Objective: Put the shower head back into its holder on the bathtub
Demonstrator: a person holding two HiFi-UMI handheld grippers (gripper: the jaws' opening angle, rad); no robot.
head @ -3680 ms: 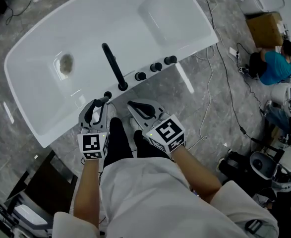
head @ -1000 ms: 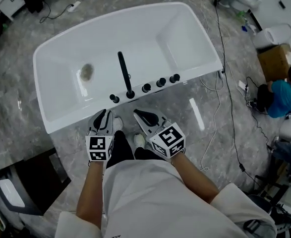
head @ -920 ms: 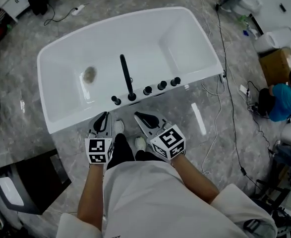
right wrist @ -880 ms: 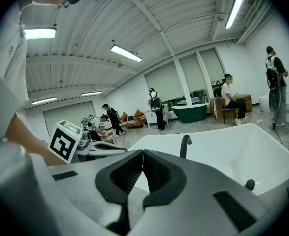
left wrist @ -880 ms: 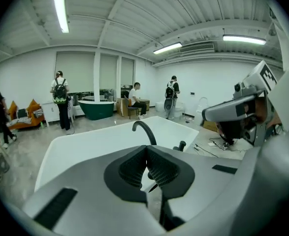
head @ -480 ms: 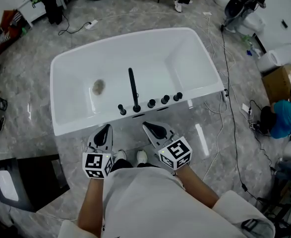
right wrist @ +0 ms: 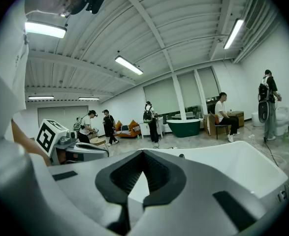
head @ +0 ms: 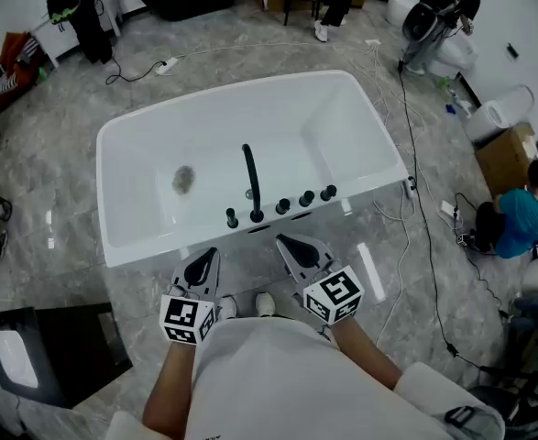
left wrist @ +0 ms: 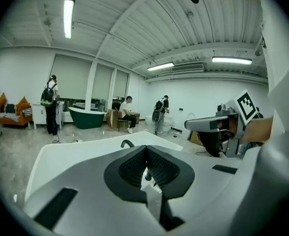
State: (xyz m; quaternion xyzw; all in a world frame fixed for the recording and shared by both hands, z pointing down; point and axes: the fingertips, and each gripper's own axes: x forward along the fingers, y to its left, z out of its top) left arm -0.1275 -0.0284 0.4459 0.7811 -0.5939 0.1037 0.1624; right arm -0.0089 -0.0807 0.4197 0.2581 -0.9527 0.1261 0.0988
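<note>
— Looking for the shower head [head: 232,218]?

— Seated upright, apparently, in its holder [head: 233,225] on the near rim of the bathtub [head: 365,188], just left of the black spout [head: 250,177]. Touched by neither tool.

— And the left gripper [head: 208,257], the right gripper [head: 289,244]?

— Both clamped shut on nothing, pads pressed together, held side by side over the grey floor [head: 67,154], short of the tub. Aimed loosely toward the rim. Probably parked there for want of anything left to carry; judged finished.

Grey marble floor [head: 58,181], white walls [left wrist: 16,77], ceiling strip lights [left wrist: 68,17]; cardboard box [head: 502,157], green tub [left wrist: 86,118] near windows [left wrist: 73,80].
</note>
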